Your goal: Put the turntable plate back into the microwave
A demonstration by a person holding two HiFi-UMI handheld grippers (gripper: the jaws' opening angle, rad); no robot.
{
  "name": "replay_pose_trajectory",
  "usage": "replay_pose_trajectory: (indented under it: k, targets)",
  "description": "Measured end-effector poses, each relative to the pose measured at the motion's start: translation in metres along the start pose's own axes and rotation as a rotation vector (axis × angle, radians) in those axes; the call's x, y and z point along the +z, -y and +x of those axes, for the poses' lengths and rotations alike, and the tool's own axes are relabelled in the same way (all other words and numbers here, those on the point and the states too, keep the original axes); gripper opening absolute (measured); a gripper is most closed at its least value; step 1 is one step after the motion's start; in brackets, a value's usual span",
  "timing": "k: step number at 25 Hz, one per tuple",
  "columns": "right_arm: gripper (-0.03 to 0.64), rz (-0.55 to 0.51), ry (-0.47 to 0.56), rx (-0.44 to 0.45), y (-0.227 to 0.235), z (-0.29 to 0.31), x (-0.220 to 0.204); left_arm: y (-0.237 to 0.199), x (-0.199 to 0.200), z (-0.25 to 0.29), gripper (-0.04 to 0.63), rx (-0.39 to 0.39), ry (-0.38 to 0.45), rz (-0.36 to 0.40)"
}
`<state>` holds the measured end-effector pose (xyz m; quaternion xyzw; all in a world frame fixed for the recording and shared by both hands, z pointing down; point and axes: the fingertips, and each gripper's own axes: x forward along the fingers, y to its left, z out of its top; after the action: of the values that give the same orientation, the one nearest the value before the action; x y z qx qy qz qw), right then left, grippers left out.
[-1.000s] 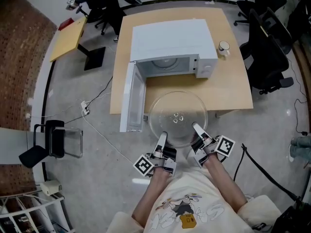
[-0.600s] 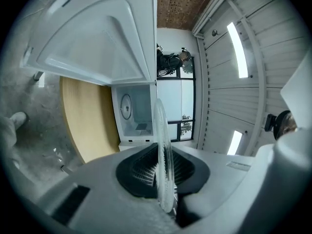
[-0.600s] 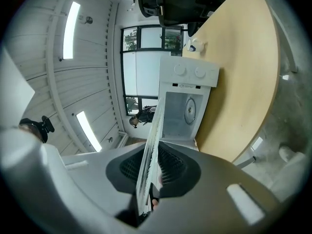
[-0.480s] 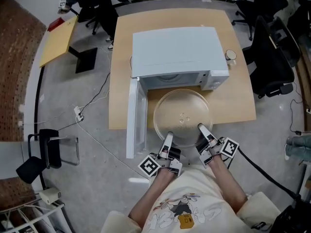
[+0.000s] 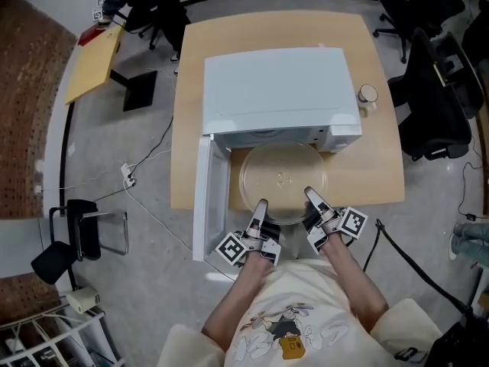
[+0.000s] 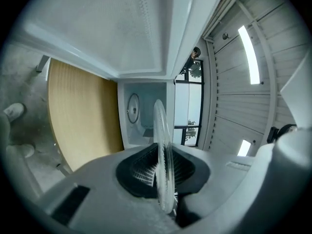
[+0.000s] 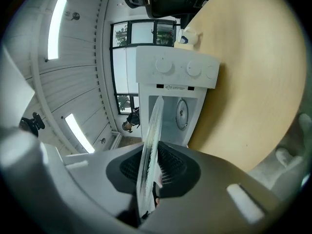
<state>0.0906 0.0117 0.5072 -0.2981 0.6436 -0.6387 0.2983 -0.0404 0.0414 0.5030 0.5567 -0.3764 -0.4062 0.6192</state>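
Observation:
The clear glass turntable plate [image 5: 283, 178] hangs level just in front of the open white microwave [image 5: 279, 90], its far edge at the cavity mouth. My left gripper [image 5: 261, 206] is shut on its near-left rim. My right gripper [image 5: 309, 197] grips the near-right rim, its jaws closing a little on the glass. In the left gripper view the plate [image 6: 162, 145] stands edge-on between the jaws [image 6: 163, 184], with the cavity [image 6: 141, 116] straight ahead. The right gripper view shows the plate [image 7: 152, 140] in the jaws [image 7: 148, 184], facing the cavity [image 7: 175, 113].
The microwave door [image 5: 202, 201] swings out to the left past the table edge. The microwave sits on a wooden table [image 5: 382, 174], with a small cup [image 5: 368, 94] to its right. Black office chairs [image 5: 435, 75] stand to the right. A cable [image 5: 153, 205] lies on the floor at the left.
Both grippers have carried the plate forward and slightly down toward the microwave. Its far edge now reaches the cavity opening instead of hanging out past the table front.

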Motion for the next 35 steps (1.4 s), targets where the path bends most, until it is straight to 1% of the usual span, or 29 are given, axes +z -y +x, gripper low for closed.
replay_pose_trajectory:
  k: [5,10,13,18,25,28,32,35]
  targets:
    - [0.043,-0.011,-0.045,0.000,0.027,0.040,0.022,-0.028,0.024,0.030,0.029,-0.019,0.071,0.002]
    - [0.043,-0.035,-0.074,-0.002,0.048,0.083,0.045,-0.047,0.050,0.064,0.029,-0.047,0.150,-0.024]
    - [0.044,-0.048,-0.082,-0.003,0.058,0.109,0.055,-0.059,0.066,0.082,0.032,-0.042,0.176,-0.029]
    - [0.043,-0.021,-0.018,-0.006,0.075,0.137,0.068,-0.066,0.088,0.108,0.034,-0.042,0.193,-0.006]
    - [0.043,-0.033,0.087,-0.031,0.086,0.159,0.090,-0.077,0.100,0.138,0.034,-0.052,0.235,-0.037]
    - [0.041,-0.029,0.134,-0.042,0.090,0.165,0.097,-0.080,0.105,0.149,0.034,-0.051,0.225,-0.046]
    - [0.041,-0.022,0.181,-0.052,0.095,0.173,0.102,-0.084,0.113,0.161,0.034,-0.045,0.205,-0.037]
    - [0.041,-0.018,0.211,-0.090,0.110,0.175,0.108,-0.087,0.116,0.168,0.035,-0.034,0.198,-0.038]
